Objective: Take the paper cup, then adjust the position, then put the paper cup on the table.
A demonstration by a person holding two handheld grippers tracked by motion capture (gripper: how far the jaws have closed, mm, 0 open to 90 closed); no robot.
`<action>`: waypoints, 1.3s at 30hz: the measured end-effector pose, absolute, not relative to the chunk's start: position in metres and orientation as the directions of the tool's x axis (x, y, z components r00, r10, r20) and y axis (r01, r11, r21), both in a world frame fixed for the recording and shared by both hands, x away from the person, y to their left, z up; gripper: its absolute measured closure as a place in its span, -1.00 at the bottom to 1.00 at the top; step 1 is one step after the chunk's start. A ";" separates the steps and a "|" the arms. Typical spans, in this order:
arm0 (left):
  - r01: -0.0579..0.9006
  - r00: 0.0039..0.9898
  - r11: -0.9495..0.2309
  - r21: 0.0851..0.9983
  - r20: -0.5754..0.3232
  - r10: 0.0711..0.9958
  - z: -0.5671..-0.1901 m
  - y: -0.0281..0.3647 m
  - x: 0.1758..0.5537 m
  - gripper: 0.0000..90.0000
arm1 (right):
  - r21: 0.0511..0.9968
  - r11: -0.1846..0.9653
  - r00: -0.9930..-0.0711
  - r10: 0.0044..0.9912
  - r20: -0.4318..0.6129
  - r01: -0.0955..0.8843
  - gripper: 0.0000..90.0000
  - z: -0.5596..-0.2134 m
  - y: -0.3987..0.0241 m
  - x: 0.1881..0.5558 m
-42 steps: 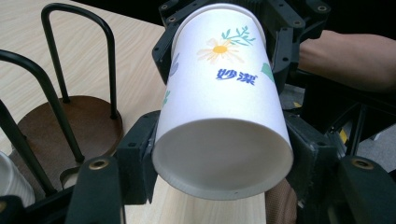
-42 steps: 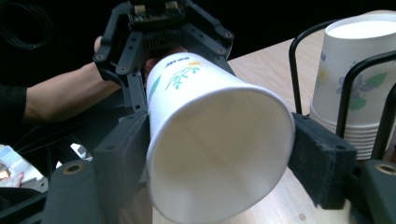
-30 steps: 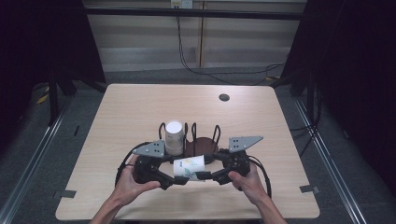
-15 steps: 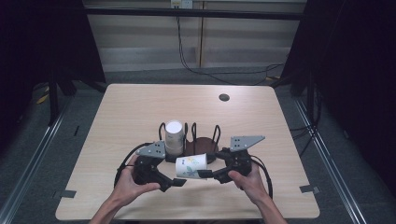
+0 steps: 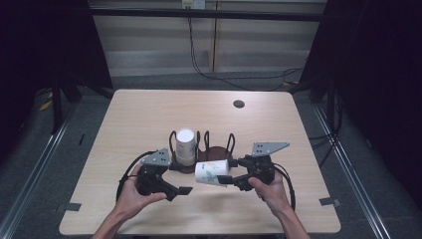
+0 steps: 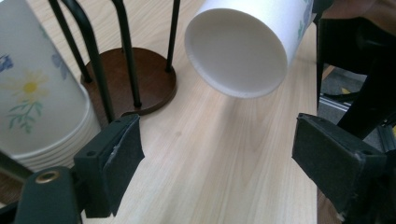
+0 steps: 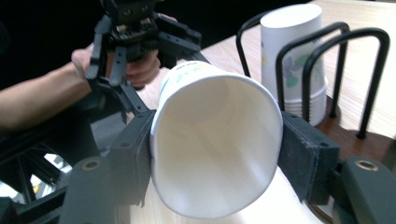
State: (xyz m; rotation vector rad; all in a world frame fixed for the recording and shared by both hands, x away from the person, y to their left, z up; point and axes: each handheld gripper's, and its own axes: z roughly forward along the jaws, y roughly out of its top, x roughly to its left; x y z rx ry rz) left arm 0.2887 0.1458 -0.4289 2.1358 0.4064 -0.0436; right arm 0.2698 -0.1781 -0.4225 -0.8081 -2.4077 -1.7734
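Step in hand looks like a handover of one cup, just completed: right tool (image 5: 226,178) is clenched on the white paper cup with a green floral print (image 5: 212,172), pads pressing both sides of its wall near the open mouth. The right tool's own view shows the cup (image 7: 212,154) squeezed slightly oval between the pads

Left tool (image 5: 183,189) is released: its jaws have just been opening and nothing sits between them. In the left tool's view the cup's flat white base (image 6: 236,53) faces the camera beyond the gaping pads, clear of both

Where the cup is: lying on its side in the air, low over the pale wooden surface (image 5: 149,114), just in front of the black wire cup rack on a round dark-brown base (image 5: 214,144). A stack of matching white paper cups (image 5: 184,145) stands inverted in the rack's left section; the right section looks free, though I can't tell for sure from above

Next move, my read:
- left tool backs off so it doesn't foul the cup
- right hand rolls the cup from sideways to base-up to match the stack, then lowers it between the wire loops, onto the stack or into the free section
- loops are close together, so line it up well before going down
- the grip already deforms the wall, so no tighter
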 end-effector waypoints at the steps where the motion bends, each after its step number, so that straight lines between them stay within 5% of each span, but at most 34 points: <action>1: 0.306 0.944 -0.515 0.801 -0.183 0.276 -0.429 0.147 0.289 -0.64 | 0.875 0.217 -0.861 0.387 0.331 0.434 -0.27 -0.422 -0.179 0.270; 10: 0.340 0.920 -0.479 0.809 -0.182 0.346 -0.426 0.163 0.294 -0.64 | 0.855 0.235 -0.834 0.444 0.328 0.462 -0.27 -0.422 -0.196 0.267; 39: 0.357 0.910 -0.484 0.799 -0.181 0.372 -0.434 0.173 0.296 -0.64 | 0.765 0.299 -0.726 0.619 0.300 0.570 -0.28 -0.411 -0.260 0.281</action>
